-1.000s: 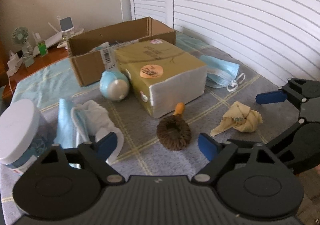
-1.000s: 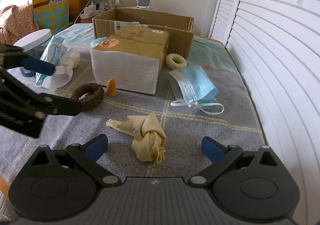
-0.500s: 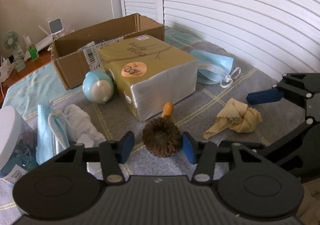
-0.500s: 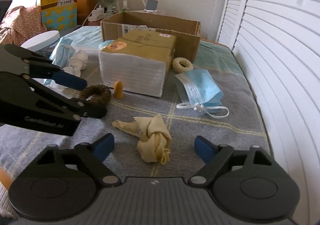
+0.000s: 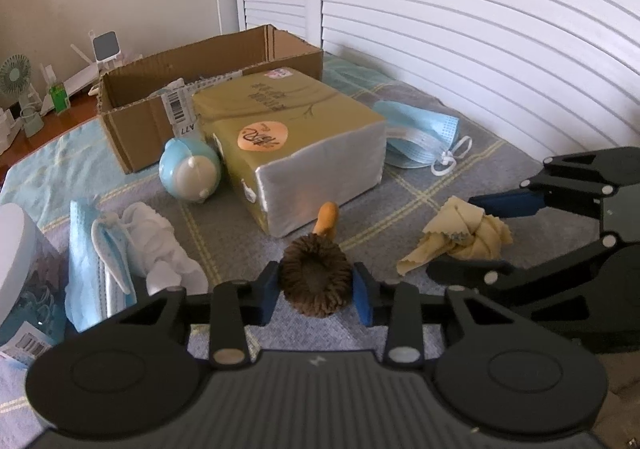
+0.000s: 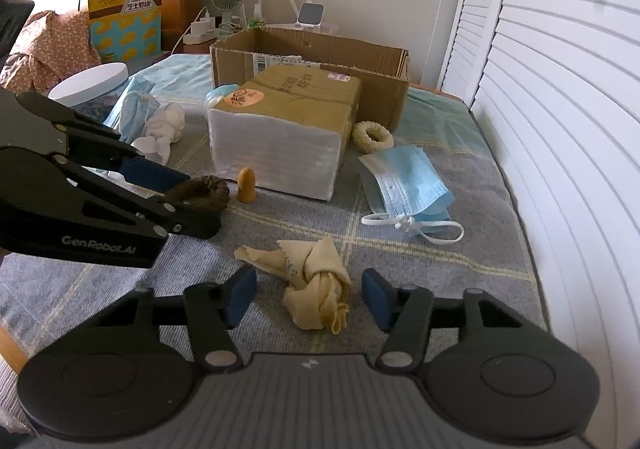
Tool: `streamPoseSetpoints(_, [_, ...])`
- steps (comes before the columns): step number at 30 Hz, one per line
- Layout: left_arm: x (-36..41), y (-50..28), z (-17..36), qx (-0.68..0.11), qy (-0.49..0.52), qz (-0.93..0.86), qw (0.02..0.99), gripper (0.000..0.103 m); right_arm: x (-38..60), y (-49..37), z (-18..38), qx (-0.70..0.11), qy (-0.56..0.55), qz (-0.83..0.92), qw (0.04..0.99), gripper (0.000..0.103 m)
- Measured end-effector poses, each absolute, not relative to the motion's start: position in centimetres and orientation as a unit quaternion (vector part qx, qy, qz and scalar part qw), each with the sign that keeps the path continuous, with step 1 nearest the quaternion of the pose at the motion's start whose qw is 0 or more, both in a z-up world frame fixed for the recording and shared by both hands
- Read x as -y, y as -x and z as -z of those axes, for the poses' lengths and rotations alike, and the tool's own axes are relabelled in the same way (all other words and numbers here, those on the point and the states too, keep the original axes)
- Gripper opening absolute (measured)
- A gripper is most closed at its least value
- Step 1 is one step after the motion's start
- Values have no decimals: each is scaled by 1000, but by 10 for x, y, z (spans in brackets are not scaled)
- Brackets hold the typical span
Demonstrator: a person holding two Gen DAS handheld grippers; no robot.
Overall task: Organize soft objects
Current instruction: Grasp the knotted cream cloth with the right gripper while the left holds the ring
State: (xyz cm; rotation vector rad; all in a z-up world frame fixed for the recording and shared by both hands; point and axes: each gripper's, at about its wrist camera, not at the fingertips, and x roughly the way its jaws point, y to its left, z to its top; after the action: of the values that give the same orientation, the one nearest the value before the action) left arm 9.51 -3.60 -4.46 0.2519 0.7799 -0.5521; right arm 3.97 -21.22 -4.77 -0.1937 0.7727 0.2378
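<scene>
My left gripper (image 5: pixel 316 295) is shut on a brown fuzzy ring (image 5: pixel 316 281) on the grey checked blanket; the ring also shows in the right wrist view (image 6: pixel 204 191), held by the left gripper (image 6: pixel 180 189). My right gripper (image 6: pixel 306 295) is open, its pads on either side of a knotted yellow cloth (image 6: pixel 316 285), not touching it. In the left wrist view the cloth (image 5: pixel 460 241) lies between the right gripper's fingers (image 5: pixel 504 205). An open cardboard box (image 6: pixel 312 61) stands at the back.
A wrapped tissue pack (image 6: pixel 284 129) stands mid-blanket with an orange cone (image 6: pixel 246 185) before it. Blue masks (image 6: pixel 408 185), a cream ring (image 6: pixel 372 135), a blue-white ball (image 5: pixel 190 175), white cloth with masks (image 5: pixel 120 249) and a white-lidded jar (image 6: pixel 90 83) lie around. Shutters run along the right.
My left gripper has moved forward and closed from wide open onto the brown ring. My right gripper has narrowed around the yellow cloth and moved closer to it.
</scene>
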Motion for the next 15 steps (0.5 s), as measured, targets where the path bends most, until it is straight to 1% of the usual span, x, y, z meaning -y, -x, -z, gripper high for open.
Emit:
streamPoseSetpoints(4, [33, -94, 43, -379, -122, 268, 877, 37, 212, -40, 47, -373, 99, -115, 915, 49])
streamPoseSetpoints(8, [29, -91, 40, -385, -127, 274, 872, 37, 210, -40, 46, -374, 103, -115, 915, 34])
streamPoseSetpoints(11, [25, -88, 37, -387, -134, 280, 868, 37, 210, -39, 44, -374, 107, -112, 914, 32])
streamPoseSetpoints(15, [18, -84, 31, -391, -136, 286, 864, 37, 211, -37, 38, -373, 104, -109, 916, 31])
